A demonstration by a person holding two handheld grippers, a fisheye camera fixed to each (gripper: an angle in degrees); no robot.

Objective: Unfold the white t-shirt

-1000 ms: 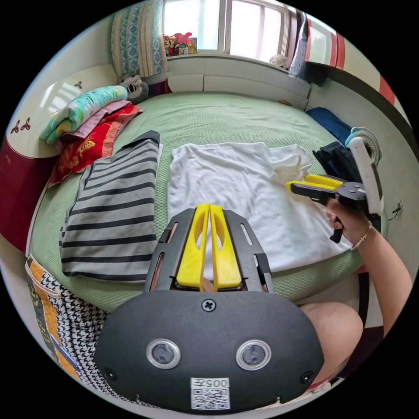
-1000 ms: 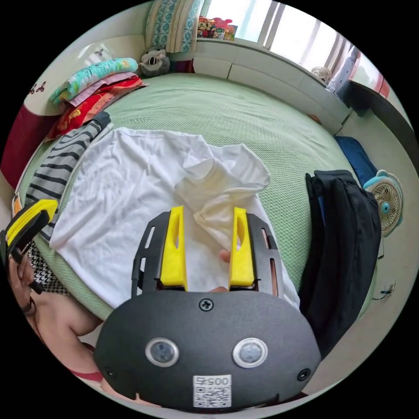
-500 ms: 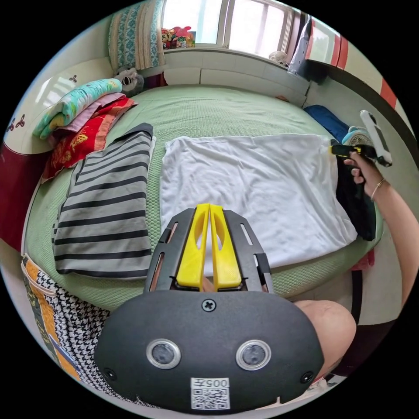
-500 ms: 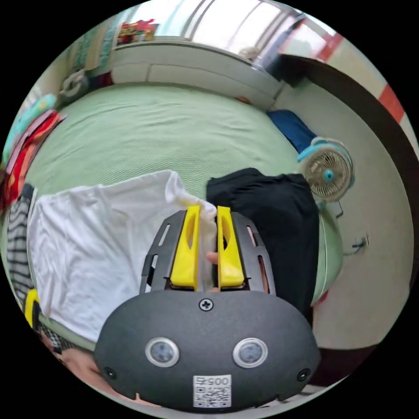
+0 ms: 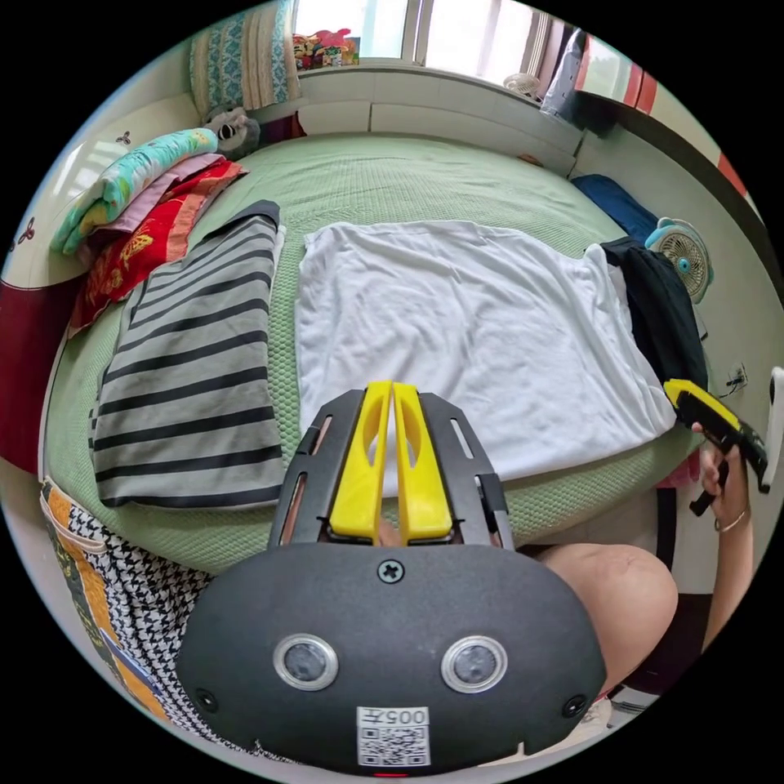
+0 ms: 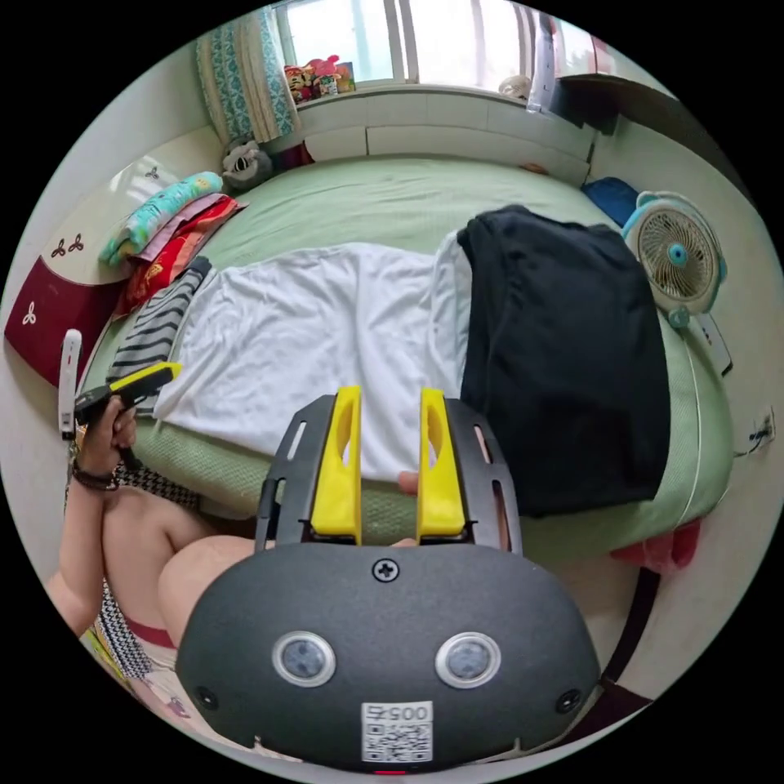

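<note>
The soft white cotton t-shirt (image 5: 465,343) lies spread out nearly flat on the round green bed (image 5: 392,180), just past the tips of the left tongs (image 5: 390,457) and past the tips of the right tongs (image 6: 389,461) too. One thing could go wrong: the far side of the shirt, on the right tongs' side, rides up onto the floppy black garment (image 6: 563,351) and stands up in a little fold against it. If the right tongs grab there, they might pinch the black cloth as well and drag both things together. The near edge of the shirt lies close to the rim of the bed, so a hard tug toward the person could pull it off the edge. On the other side, the grey and black striped folded shirt (image 5: 196,359) lies just beside the white one, and a wide sweep of the left tongs could bump it out of its neat shape. The left tongs are pressed together with nothing between them, and they hang over the near rim of the bed, pointing at the shirt. The right tongs are parted with a clear gap and hold nothing. They sit low, off the edge of the bed, held in a hand (image 5: 723,490) with the arm bent. The person's bare knee (image 5: 621,588) is tucked under the bed's rim, near the left tongs.
</note>
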